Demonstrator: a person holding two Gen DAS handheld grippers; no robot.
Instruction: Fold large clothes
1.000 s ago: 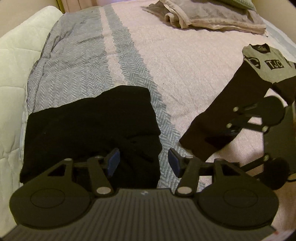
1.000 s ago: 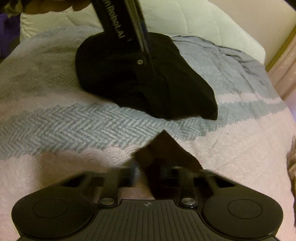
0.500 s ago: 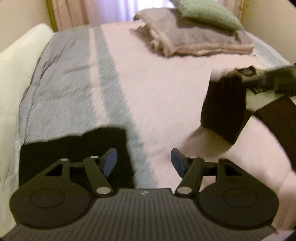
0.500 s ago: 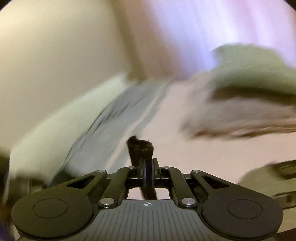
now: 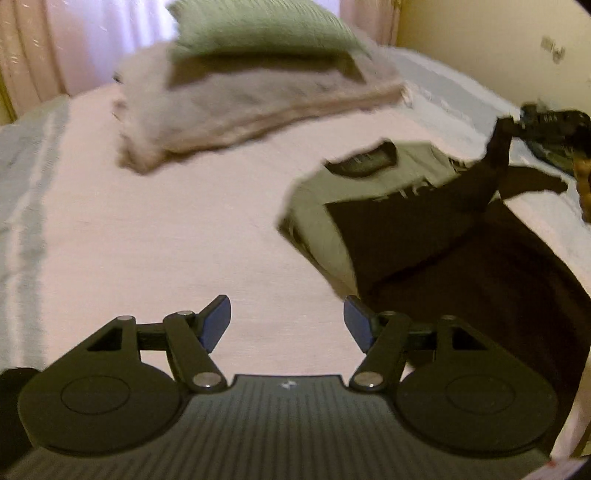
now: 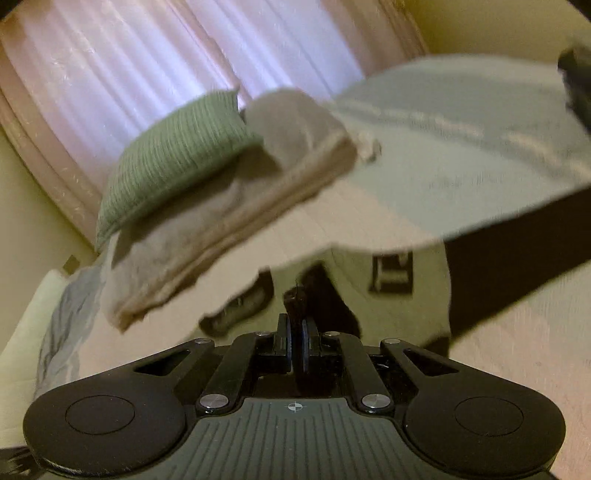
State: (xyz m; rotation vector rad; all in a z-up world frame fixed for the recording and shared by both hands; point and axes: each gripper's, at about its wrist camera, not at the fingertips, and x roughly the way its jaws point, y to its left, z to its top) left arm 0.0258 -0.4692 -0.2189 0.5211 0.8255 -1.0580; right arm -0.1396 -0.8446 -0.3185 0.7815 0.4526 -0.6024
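Right gripper has its jaws pressed together on a tuft of black fabric, looks like the cuff end of a sleeve of the sweater; from the left wrist view that sleeve is lifted off the bed and stretched up toward the right gripper at far right. Left gripper has jaws wide apart, nothing between them, hovering over bare pink bedspread just left of the sweater's lower edge

Step in hand, as I judge it: sleeve fold, the right side carrying the sleeve across the body of the sweater. Sweater lies mostly flat on the bed, grey upper part with dark collar pointing away, black lower body nearest the left gripper's right finger. Frames are motion-blurred, so the exact pinch spot is hard to pin down

Next move probably calls for laying the sleeve across the chest, keeping it taut so it doesn't bunch, then letting go. Left gripper is near enough to pin or pick up the near hem or the other sleeve; other sleeve not clearly visible

Behind: folded beige blanket with green pillow on top, well apart from the sweater; curtains at back
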